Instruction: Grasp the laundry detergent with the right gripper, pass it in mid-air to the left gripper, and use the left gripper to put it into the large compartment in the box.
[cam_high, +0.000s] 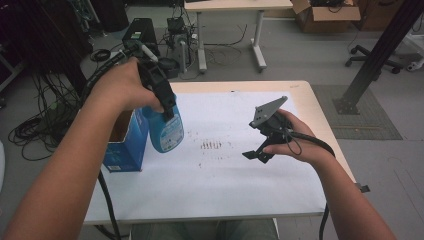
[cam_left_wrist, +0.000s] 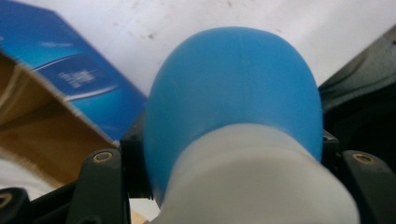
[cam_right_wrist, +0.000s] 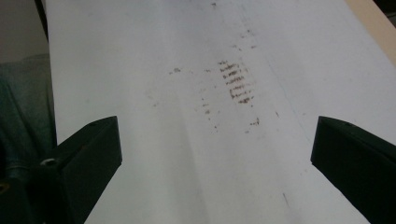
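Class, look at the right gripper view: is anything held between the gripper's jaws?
No. The right gripper stands open, with bare stained paper between its jaws.

The bottle (cam_high: 166, 131) in my left claw (cam_high: 161, 90) looked like smooth blue plastic with a soft sheen, its neck a paler, frosted plastic. The box (cam_high: 125, 145) beside it was glossy printed cardboard outside, raw brown and matt within. White paper sheet (cam_high: 225, 170), matt and speckled with brown stains, covered the pale wooden table (cam_high: 320, 115). My right claw (cam_high: 257, 152) was matt black plastic.
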